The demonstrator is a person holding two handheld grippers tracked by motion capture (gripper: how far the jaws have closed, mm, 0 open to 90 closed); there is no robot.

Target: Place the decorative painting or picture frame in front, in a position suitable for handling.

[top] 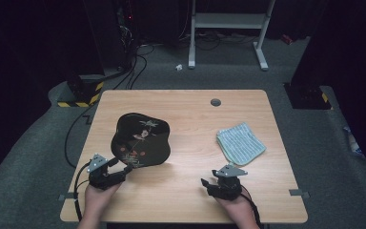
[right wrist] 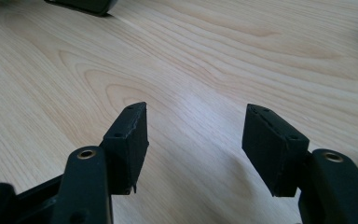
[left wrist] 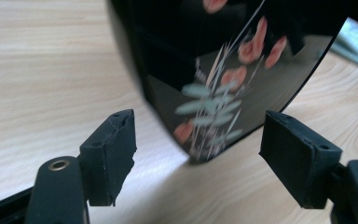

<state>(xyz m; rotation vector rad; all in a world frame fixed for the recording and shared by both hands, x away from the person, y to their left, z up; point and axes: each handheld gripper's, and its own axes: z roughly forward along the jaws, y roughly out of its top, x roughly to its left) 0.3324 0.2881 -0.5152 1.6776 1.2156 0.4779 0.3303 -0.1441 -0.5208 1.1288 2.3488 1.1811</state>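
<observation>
While the left gripper [left wrist: 198, 140] holds its fingers spread around the near rim of the glossy black lacquered floral tray [top: 140, 139] on the pale wooden surface [top: 190, 181], closure should be centred and gentle; right gripper [right wrist: 193, 140] spread, idle.

- A light wooden table [top: 186, 191] with a pale grain carries everything; it stands on grey carpet.
- A round grey cable grommet [top: 215, 102] sits in the tabletop near the far edge, right of the middle.
- A black lacquer tray [top: 141, 140] with a lobed outline lies on the left half, painted with pale green leaves and reddish blossoms; in the left gripper view its near edge [left wrist: 223, 93] looks raised off the wood.
- A folded cloth [top: 240, 142], pale green with thin stripes, lies flat on the right half, well apart from the tray.
- The near middle of the tabletop is bare wood [right wrist: 205, 56].
</observation>
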